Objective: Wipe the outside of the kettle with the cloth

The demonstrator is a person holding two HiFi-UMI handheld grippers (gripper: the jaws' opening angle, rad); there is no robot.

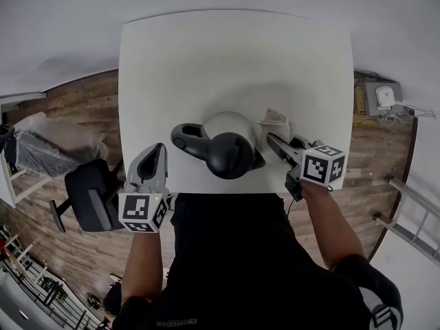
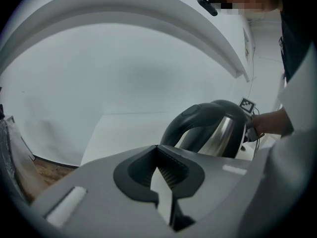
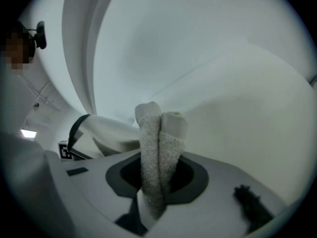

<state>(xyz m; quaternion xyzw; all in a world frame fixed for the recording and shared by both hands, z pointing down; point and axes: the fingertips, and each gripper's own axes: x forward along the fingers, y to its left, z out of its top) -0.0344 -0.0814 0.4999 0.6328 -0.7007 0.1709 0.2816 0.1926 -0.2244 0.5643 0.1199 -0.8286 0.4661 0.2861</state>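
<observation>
Head view, cloth (image 1: pixel 276 118) half behind kettle (image 1: pixel 229 141)

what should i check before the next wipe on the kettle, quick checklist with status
1. Cloth held by the right gripper: ok, jaws shut on it.
2. Cloth pressed against the kettle: cannot tell; it sits close by the kettle's right side.
3. Kettle steadied: not ok; the left gripper is shut, empty and short of the handle.
4. Kettle upright on the table: ok, though it stands near the front edge.
</observation>
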